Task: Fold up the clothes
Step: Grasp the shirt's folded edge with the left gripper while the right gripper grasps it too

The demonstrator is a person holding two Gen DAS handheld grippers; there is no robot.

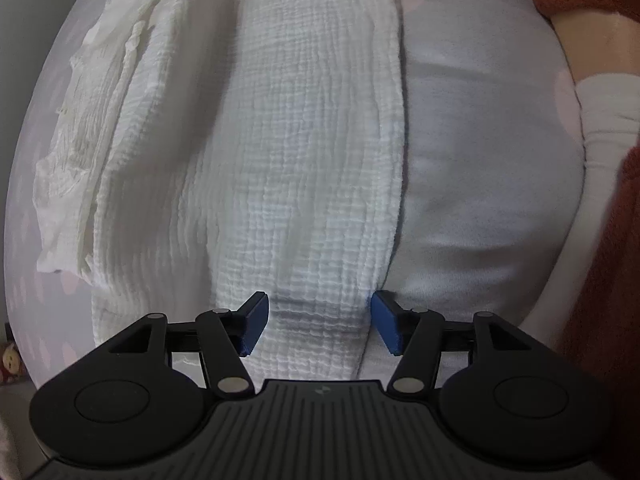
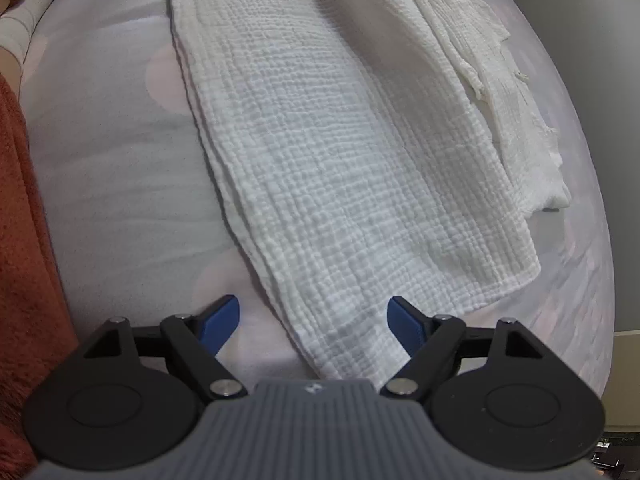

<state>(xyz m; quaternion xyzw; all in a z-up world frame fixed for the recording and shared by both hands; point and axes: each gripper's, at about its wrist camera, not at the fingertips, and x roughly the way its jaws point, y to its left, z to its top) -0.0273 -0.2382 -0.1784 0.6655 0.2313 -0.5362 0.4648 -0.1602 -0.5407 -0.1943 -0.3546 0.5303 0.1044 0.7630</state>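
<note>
1. A bed sheet (image 2: 104,152), pale grey-lilac with faint pink dots, covers the soft surface that carries everything; it fills most of both wrist views.
2. A white crinkled muslin garment (image 2: 332,168) lies folded into a long band down the middle of the sheet. In the right wrist view its near corner reaches between the fingers of the gripper, and its long left edge shows several stacked layers.
3. A looser, more rumpled part of the white cloth (image 1: 104,128) lies beside the band, toward the far rounded edge of the sheet, partly tucked under it.
4. A rust-orange fleece sleeve (image 2: 24,216) runs along the near edge of the sheet, with a white cuff (image 1: 608,120) showing in the left wrist view.
5. The left gripper (image 1: 319,322) points steeply down over 1 end of the band. Its blue pads (image 1: 256,320) stand spread on either side of a raised ridge of cloth, not pressing it.
6. The right gripper (image 2: 313,322) stands spread wider. 1 blue pad is over bare sheet, the other over the cloth corner, gripping nothing.
</note>
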